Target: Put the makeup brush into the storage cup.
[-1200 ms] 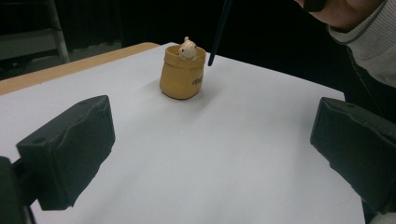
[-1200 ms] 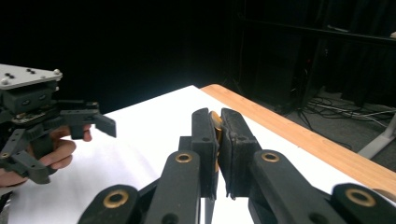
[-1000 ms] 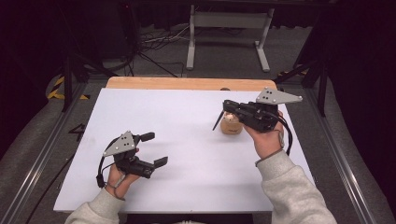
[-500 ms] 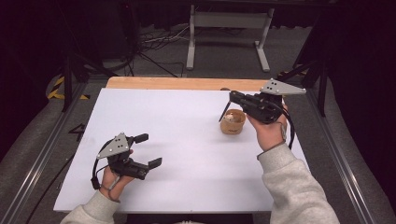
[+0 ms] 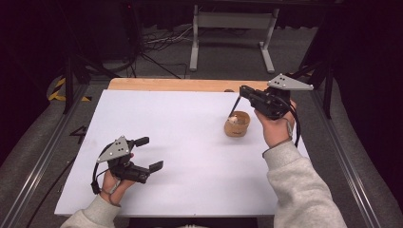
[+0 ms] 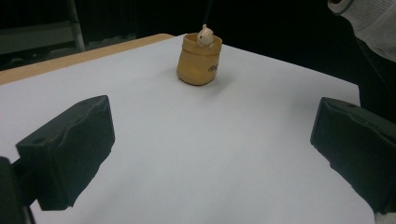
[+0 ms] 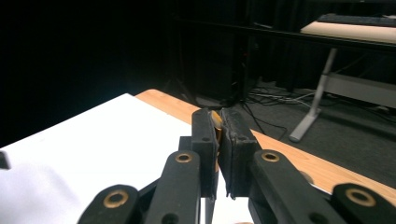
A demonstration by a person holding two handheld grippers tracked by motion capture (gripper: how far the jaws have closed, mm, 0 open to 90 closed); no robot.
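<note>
High view: small tan pot (image 5: 237, 124) stands on the white board (image 5: 180, 142), right of centre. Right gripper (image 5: 243, 91) above it, pinching a thin dark stick (image 5: 233, 108) that slants down into the pot. Left gripper (image 5: 148, 153) low at near left, open, empty.

Left gripper view: 2 jaws wide apart; pot (image 6: 199, 59) far ahead, small pale figure (image 6: 205, 35) at its rim.

Right gripper view: jaws closed on a thin yellow-edged piece (image 7: 216, 122).

This looks like a lab or recording studio rather than a home. A white sheet (image 5: 180, 156) covers a wooden table (image 5: 166, 84) standing on grey carpet (image 5: 228, 52), with black curtains around it. Metal rails (image 5: 40, 164) run along the table's sides, loose cables (image 5: 161, 40) lie on the floor, and a grey metal stand (image 5: 233, 21) stands behind; what lies beyond is probably more equipment, too dark to tell.
</note>
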